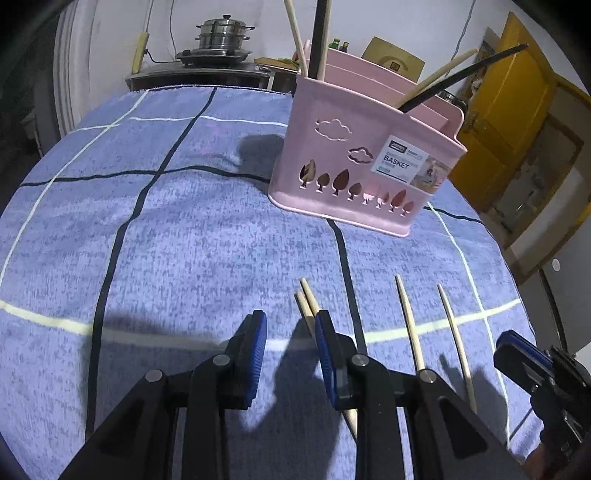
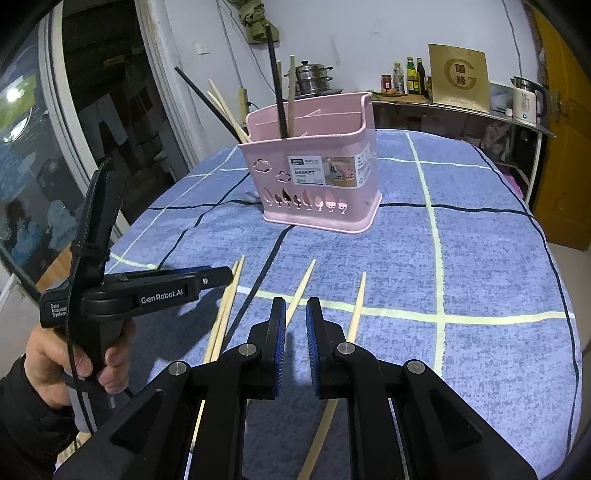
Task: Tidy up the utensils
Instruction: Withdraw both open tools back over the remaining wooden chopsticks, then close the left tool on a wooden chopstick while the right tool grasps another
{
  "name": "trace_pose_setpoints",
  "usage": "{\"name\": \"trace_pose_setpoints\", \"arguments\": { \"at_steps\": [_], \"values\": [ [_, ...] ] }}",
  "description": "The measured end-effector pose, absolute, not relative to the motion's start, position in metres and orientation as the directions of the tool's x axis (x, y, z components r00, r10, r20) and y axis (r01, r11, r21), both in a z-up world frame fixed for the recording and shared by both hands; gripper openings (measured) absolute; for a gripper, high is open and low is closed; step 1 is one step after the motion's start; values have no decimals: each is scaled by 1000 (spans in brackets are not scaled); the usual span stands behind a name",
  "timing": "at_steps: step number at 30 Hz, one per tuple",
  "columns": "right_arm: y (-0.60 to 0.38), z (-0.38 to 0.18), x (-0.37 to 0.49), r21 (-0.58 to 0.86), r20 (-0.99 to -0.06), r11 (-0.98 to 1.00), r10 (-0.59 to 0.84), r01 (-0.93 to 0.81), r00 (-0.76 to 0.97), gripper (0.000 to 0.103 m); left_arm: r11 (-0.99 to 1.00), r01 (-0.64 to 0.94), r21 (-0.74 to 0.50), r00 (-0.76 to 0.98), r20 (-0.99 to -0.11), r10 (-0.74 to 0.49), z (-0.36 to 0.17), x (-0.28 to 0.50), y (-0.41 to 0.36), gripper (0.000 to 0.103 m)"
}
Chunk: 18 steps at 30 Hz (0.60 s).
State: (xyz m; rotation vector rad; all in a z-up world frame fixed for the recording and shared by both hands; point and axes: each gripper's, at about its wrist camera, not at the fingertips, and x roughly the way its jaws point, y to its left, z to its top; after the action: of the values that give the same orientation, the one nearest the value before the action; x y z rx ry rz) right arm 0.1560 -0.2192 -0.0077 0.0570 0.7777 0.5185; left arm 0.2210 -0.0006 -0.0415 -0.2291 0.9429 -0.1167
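Left gripper (image 1: 290, 332) is hanging just over the cloth with its blue pads (image 1: 258, 354) a modest way apart and nothing pinched between them, so basically empty. The pair of pale chopsticks (image 1: 308, 301) lies right beside its right-hand pad, partly tucked under that finger, and I can't tell if it's actually touching them. Right gripper (image 2: 295, 321) is set narrower, just a slim gap between the pads, also empty, hovering over the other loose sticks: one chopstick (image 2: 301, 286) runs under its left finger and another chopstick (image 2: 358, 302) sits just off the right finger. All four loose ones lie flat on the side of the pink basket (image 2: 317, 177) nearest the cameras, roughly pointing at it, with open cloth between. They're plain light wood, thin, tapering to a point. In the right wrist view the left gripper's black body cuts across in front of the paired sticks, held by a hand (image 2: 74, 358) in a dark sleeve. The basket stands upright on the blue checked cloth (image 2: 480, 258) covering the counter, cut-out clouds and leaves on its wall, a sticker reading BASKET, and it already holds several pale chopsticks plus a couple of black ones (image 2: 277, 81) leaning out. Behind the basket there's a steel steamer pot (image 1: 224, 35), some bottles (image 2: 410, 75), a gold sign (image 2: 460, 77) and a white kettle (image 2: 526, 101); off to its right, a yellow door (image 1: 517, 122).
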Motion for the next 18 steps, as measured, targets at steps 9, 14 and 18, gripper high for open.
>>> {"name": "trace_pose_setpoints", "arguments": {
  "at_steps": [9,14,18],
  "values": [
    [-224,-11,158,250,-653,873,471,-418,593,11,980,0,-199,598,-785,-159,-43,224,-8,28],
    [-225,-12,158,254,-653,872,474,-420,590,11,972,-25,-233,615,-770,-168,-44,220,0,28],
    [-224,-13,159,256,-652,871,475,-419,590,11,983,-25,-181,626,-770,-126,-45,221,-5,29]
  ]
}}
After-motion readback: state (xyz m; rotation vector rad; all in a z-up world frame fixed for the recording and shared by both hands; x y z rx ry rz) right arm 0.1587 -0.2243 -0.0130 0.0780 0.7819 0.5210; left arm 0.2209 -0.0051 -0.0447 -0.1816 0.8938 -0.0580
